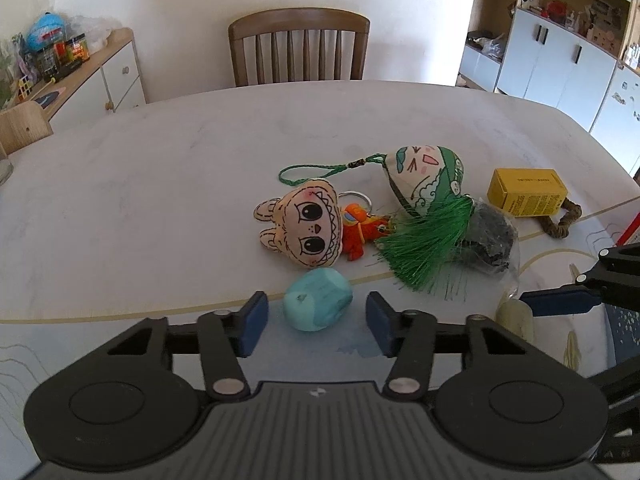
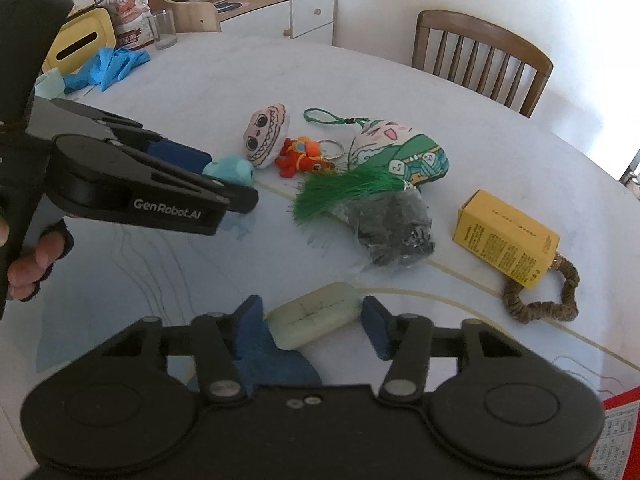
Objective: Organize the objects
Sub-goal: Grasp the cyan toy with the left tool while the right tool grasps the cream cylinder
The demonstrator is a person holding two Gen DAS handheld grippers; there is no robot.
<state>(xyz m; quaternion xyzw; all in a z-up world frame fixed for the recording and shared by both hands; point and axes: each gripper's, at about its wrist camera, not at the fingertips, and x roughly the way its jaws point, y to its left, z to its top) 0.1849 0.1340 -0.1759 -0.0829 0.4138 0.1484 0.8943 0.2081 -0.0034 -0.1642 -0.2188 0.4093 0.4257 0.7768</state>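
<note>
Left gripper (image 1: 316,316) down at the near edge of the table (image 1: 160,184), blue pads set either side of a turquoise lump (image 1: 318,304) with a thin gap visible on each side; not clamped yet. Seen from the right wrist view, same turquoise lump (image 2: 229,168) sitting at the tip of that gripper (image 2: 224,184), with a hand (image 2: 32,264) on its handle.

Right gripper (image 2: 314,320) likewise low over the table, pads flanking a pale cream oblong block (image 2: 314,316); left pad at its end, right pad just beside it, firm contact hard to tell.

Just beyond the turquoise lump, a cloth bunny-face charm (image 1: 306,228), touching an orange knitted keyring figure (image 1: 362,228) on its right. Further right, a green-and-white stuffed pendant (image 1: 424,180) with green cord loop and green tassel (image 1: 424,248) spread over a clear bag of black bits (image 1: 488,240). Far right, a yellow carton (image 1: 526,192) lying against a brown braided ring (image 1: 560,220).

Wooden chair (image 1: 300,44) at the far side of the table.
</note>
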